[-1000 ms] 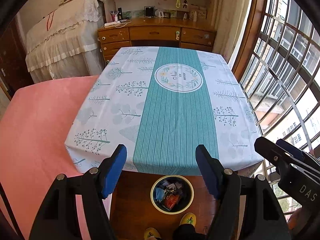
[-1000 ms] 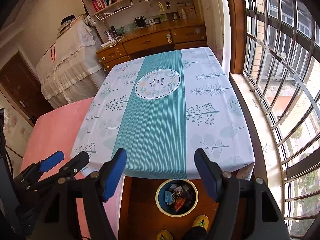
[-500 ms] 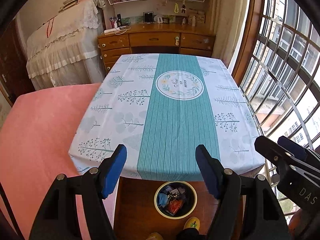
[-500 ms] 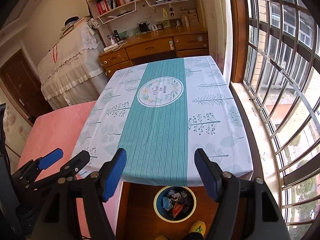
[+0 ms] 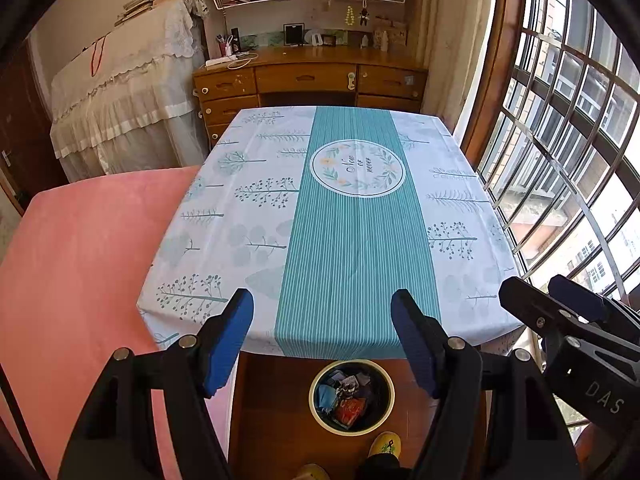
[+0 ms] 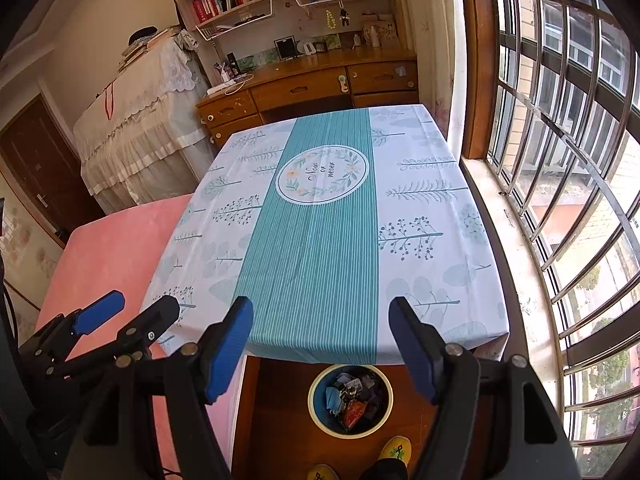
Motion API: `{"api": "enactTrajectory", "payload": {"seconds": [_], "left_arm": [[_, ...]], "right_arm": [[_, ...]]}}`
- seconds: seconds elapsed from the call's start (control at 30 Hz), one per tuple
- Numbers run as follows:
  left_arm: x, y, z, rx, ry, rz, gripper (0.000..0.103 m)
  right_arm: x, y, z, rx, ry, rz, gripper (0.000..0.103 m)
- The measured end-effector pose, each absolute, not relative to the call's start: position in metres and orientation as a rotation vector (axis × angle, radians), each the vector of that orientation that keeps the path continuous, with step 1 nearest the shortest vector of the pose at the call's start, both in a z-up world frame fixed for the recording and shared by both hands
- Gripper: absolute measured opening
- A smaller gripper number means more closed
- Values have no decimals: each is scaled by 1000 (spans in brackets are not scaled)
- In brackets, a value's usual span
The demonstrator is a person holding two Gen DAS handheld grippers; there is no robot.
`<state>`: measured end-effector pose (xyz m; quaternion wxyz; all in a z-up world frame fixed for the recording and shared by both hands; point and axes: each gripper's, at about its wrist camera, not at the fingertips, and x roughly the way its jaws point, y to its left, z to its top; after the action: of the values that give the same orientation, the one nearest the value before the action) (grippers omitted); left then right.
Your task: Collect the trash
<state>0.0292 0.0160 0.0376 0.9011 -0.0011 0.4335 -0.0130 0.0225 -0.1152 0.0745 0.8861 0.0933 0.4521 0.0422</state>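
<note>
From the left wrist view I see my left hand-held gripper [image 5: 322,336] spread wide, its matte black arms ending in ribbed blue pads [image 5: 228,342] with nothing between them. Past them lies the table [image 5: 224,236], covered by a smooth printed cloth: pale ground with tree and leaf motifs, a teal pinstriped band down the middle and a round wreath medallion. The trash sits in a round bin [image 5: 352,396] with a cream rim and dark inside, standing on the polished wooden floor just below the table's near edge; crumpled blue, red and dark wrappers fill it. A yellow slipper [image 5: 385,444] pokes in just beside the bin. A soft pink bed cover [image 5: 80,264] lies along the table's left side. The right hand-held gripper [image 5: 560,304] shows at the right edge, black with a blue pad.

From the right wrist view I see the right hand-held gripper [image 6: 320,334] also spread apart and empty, blue pads facing each other. The bin [image 6: 350,400] sits below and between its fingers, on the floor beside two yellow slippers [image 6: 396,450]. The left hand-held gripper [image 6: 132,312] juts in at lower left over the pink cover. A curved metal window grille [image 6: 568,160] runs along the right, and a glossy wooden desk [image 6: 304,84] stands beyond the table.
</note>
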Motion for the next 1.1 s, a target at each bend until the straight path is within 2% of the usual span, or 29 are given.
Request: {"api": "enactTrajectory", "payload": {"seconds": [1.1], "left_arm": [[19,23,37,13,900,-37,70]], "right_arm": [[18,-111,70,192,949,97,71]]}}
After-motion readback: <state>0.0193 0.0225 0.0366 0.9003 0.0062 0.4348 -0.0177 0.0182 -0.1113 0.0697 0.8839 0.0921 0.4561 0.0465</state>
